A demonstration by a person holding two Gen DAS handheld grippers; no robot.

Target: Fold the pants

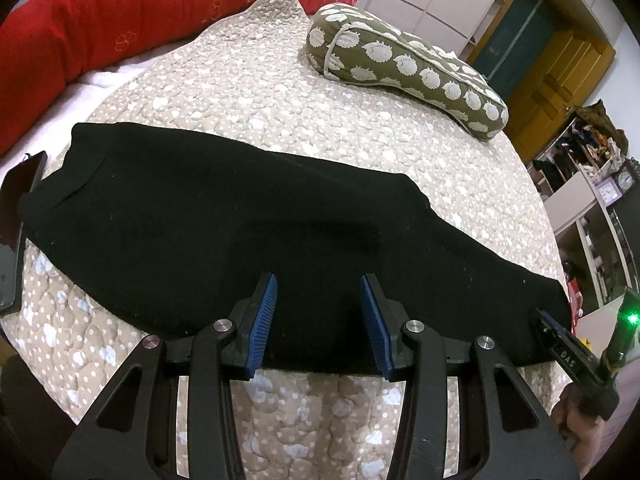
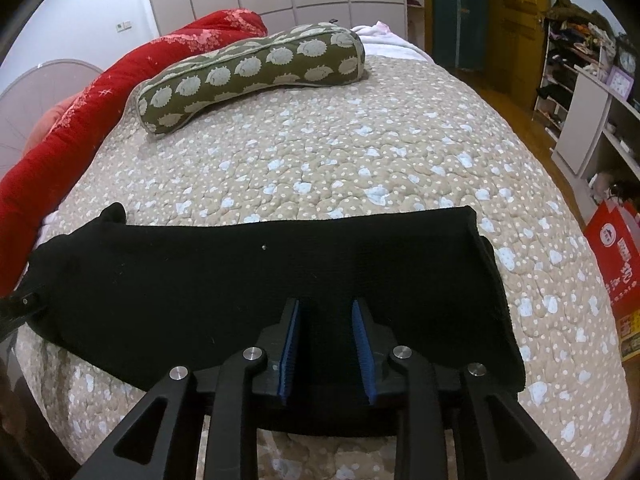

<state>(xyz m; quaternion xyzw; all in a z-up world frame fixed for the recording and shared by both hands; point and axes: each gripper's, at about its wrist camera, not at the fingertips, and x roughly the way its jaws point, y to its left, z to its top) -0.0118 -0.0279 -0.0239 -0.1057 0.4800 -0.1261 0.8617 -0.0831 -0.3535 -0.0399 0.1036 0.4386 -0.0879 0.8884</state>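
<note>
Black pants lie flat across the quilted bed cover, folded lengthwise into one long band. In the left wrist view my left gripper hovers over the near edge of the pants, its blue pads apart with only flat cloth below them. The right wrist view shows my right gripper open over the near edge of the pants, close to their squared right end. Its blue pads press on nothing. The right gripper's body also shows at the pants' far right end in the left wrist view.
A green bolster pillow with a pale animal print lies at the back of the bed, beside a red quilt. A dark phone rests by the pants' left end. Shelves and a red bag stand beyond the bed's right side.
</note>
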